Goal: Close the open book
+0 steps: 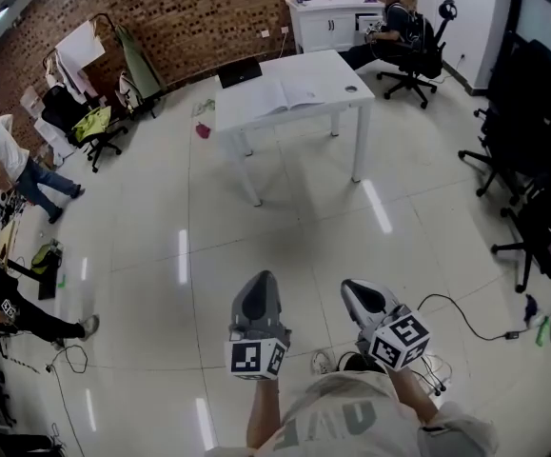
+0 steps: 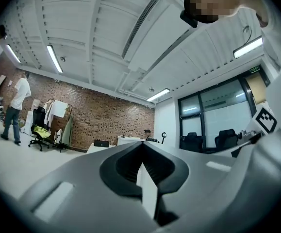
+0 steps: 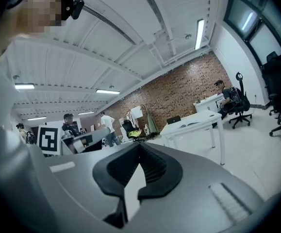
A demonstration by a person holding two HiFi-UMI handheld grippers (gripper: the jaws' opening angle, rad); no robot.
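Note:
The open book (image 1: 289,96) lies flat on a white table (image 1: 327,72) far across the room, beside a black laptop (image 1: 240,71). Both grippers are held low near the person's body, well short of the table. My left gripper (image 1: 259,280) has its jaws closed together with nothing between them. My right gripper (image 1: 355,289) is likewise shut and empty. The right gripper view shows the table (image 3: 206,119) and the book (image 3: 189,124) ahead to the right. In the left gripper view only the laptop (image 2: 101,143) and a strip of the table show above the jaws.
Black office chairs (image 1: 532,208) line the right side. A person sits on a chair (image 1: 399,31) by a white cabinet behind the table. Another person (image 1: 9,155) stands at the left near a clothes rack (image 1: 89,55). A cable (image 1: 465,322) runs over the floor at the right.

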